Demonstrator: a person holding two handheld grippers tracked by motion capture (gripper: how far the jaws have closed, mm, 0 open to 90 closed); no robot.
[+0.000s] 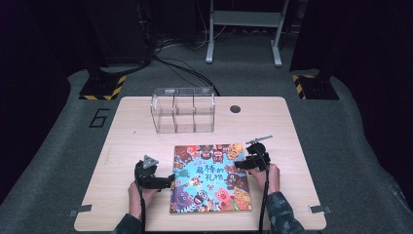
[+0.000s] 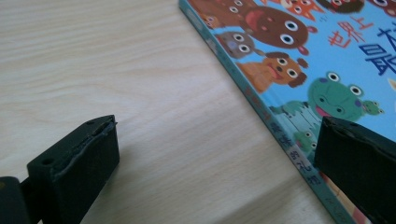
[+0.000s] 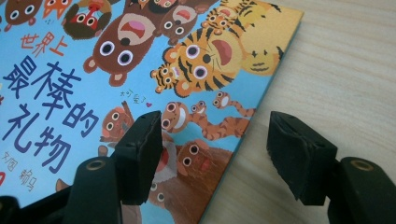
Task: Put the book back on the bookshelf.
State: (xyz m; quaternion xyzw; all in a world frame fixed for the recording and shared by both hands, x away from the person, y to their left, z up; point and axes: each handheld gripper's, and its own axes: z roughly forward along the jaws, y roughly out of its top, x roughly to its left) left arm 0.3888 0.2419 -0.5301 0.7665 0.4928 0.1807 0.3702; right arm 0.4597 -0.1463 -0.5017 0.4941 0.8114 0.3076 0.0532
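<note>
Your picture book (image 1: pixel 210 178) lies flat on the wooden table (image 1: pixel 126 131), near you and a little right of the middle. Its cover is blue and full of cartoon animals.

Your left gripper (image 1: pixel 170 181) sits at the book's left edge. In the left gripper view its jaws are spread wide. One jaw is over the bare table and the other is over the edge of the book (image 2: pixel 299 70). You are not pinching anything with it.

Your right gripper (image 1: pixel 238 165) is at the book's right edge, toward the far corner. In the right gripper view its jaws are apart too. One is over the cover (image 3: pixel 116 70) by the tigers and the other is over the wood just beside the edge. They hold nothing.

A clear plastic box (image 1: pixel 183 110) with little sections stands at the far side of the table, well apart from the book.
</note>
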